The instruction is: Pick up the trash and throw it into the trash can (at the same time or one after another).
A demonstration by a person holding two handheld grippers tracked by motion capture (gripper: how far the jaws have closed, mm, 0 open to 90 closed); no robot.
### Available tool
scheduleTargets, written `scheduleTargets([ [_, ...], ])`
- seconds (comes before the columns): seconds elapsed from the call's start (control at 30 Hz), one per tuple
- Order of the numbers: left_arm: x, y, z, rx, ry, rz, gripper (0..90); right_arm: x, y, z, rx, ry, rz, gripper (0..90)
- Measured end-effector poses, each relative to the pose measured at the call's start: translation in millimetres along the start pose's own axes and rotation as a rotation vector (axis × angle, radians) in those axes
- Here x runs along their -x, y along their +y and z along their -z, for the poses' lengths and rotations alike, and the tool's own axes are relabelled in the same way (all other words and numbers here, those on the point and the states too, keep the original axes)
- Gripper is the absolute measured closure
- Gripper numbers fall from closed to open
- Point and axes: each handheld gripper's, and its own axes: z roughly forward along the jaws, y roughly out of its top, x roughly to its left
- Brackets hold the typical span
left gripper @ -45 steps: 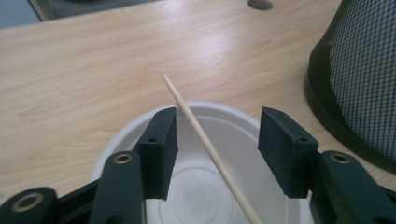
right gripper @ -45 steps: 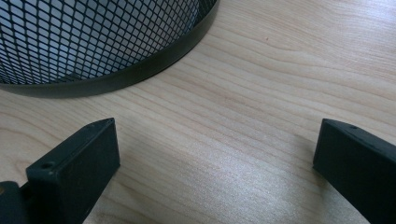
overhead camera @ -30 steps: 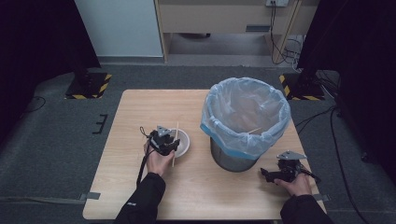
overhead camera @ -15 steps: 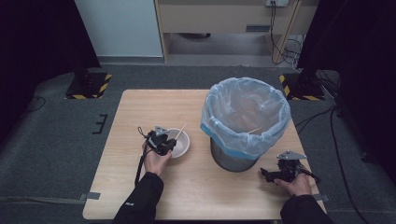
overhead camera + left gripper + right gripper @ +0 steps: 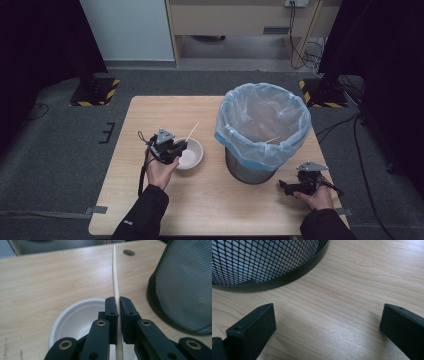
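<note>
Left gripper point(image 5: 117, 315): closed tight on wooden stick point(image 5: 115, 277), just above white bowl point(image 5: 75, 317), left of bin point(image 5: 262, 132).
Right gripper point(image 5: 327, 332): wide open, empty, near-right on table point(image 5: 165, 107).
Risk: thin stick, narrow pinch; can pivot or slip on way to bin, maybe snag liner point(image 5: 250, 150).

Dim room, dark edges, evenly lit tabletop, soft shadows, blurred close-ups
</note>
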Motion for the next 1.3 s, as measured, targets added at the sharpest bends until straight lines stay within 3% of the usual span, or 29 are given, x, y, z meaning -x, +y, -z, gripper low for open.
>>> scheduleTargets([
  [0.3, 1.8, 26.2, 34.2, 0.137, -0.017, -0.005, 85.0, 0.0, 0.0, 0.0, 0.000, 0.000, 0.000, 0.7],
  [0.63, 7.8, 54.7, 62.7, 0.244, -0.029, -0.019, 85.1, 0.0, 0.0, 0.0, 0.000, 0.000, 0.000, 0.7],
  [0.87, 18.5, 74.2, 72.9, 0.298, -0.037, -0.051, 85.0, 0.0, 0.0, 0.0, 0.000, 0.000, 0.000, 0.7],
  [1.3, 48.2, 110.6, 76.7, 0.395, -0.101, -0.088, 85.1, 0.0, 0.0, 0.0, 0.000, 0.000, 0.000, 0.7],
])
